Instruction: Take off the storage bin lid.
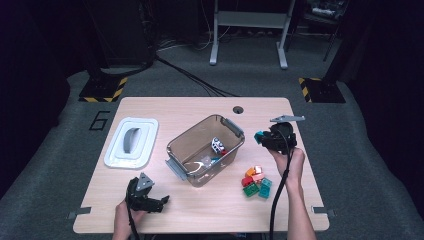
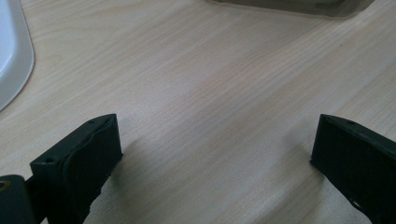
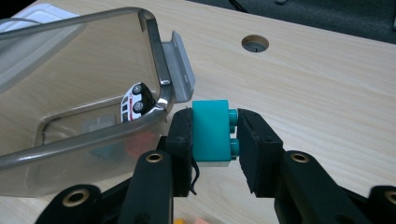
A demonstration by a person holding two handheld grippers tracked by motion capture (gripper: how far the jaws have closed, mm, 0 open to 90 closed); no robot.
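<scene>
Pale wooden table [image 1: 200, 107], grey carpet [image 1: 45, 150]

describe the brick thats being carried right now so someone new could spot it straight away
Start at the clear smoky bin in the middle of the wooden table. Just off its right end, the right gripper is shut on a teal brick, studs sideways against one pad. Unlike the pile of bricks lying loose on the table nearer the person, it is held up in the air.
</scene>
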